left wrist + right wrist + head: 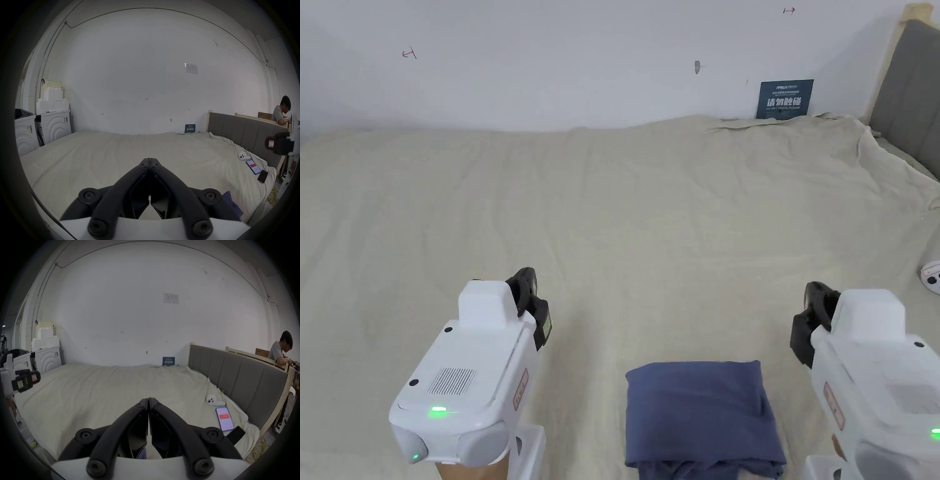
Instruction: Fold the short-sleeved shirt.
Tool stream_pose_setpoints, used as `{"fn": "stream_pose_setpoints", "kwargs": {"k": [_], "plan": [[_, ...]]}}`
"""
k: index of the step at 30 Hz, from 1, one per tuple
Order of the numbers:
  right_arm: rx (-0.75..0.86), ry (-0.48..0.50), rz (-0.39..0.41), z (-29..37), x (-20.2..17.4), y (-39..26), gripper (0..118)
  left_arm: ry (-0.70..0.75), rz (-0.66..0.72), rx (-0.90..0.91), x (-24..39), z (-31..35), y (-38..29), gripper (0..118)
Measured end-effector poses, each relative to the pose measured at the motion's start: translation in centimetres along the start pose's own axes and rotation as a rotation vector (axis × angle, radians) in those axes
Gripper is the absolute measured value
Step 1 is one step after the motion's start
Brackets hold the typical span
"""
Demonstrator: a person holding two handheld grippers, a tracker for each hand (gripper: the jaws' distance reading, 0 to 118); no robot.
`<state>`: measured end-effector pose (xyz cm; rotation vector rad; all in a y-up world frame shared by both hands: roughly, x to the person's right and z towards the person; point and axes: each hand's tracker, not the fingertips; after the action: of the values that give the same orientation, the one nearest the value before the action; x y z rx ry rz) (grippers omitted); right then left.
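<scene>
Two tools — left tool (530, 299) and right tool (814, 312), jaws pressed together, empty — flank the folded navy shirt (701, 412) on the bed (650, 219).

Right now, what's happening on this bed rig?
A person holds a gripper in each hand above a bed sheet. The blue shirt lies folded into a compact rectangle on the sheet between them. The left gripper and the right gripper both have jaws closed on nothing, and neither touches the shirt. The fold looks finished.
</scene>
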<state>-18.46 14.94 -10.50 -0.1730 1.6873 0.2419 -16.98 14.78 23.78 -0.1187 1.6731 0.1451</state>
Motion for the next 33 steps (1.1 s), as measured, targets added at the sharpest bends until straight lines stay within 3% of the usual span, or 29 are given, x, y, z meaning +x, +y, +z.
{"fn": "stream_pose_setpoints", "kwargs": {"k": [12, 23, 27, 29, 32, 33], "plan": [[-0.295, 0.041, 0.038, -6.5, -2.5, -10.7, 1, -0.045, 0.011, -0.144, -0.6, -1.3, -3.1, 0], [-0.491, 0.026, 0.068, -9.5, -3.4, -17.0, 1, -0.163, 0.146, -0.387, -1.2, -3.3, -6.8, 0], [-0.447, 0.018, 0.07, -9.0, -3.5, -17.2, 1, -0.223, 0.205, -0.518, -0.8, -4.4, -8.0, 6], [-0.45, 0.025, 0.078, -9.1, -3.4, -17.2, 1, -0.272, 0.263, -0.615, -0.6, -5.5, -8.8, 15], [-0.45, 0.033, 0.072, -9.0, -3.2, -17.2, 1, -0.314, 0.334, -0.775, -0.5, -7.3, -10.7, 47], [-0.448, 0.035, 0.073, -8.9, -3.2, -17.2, 1, -0.337, 0.332, -0.806, -0.3, -7.7, -11.2, 65]]}}
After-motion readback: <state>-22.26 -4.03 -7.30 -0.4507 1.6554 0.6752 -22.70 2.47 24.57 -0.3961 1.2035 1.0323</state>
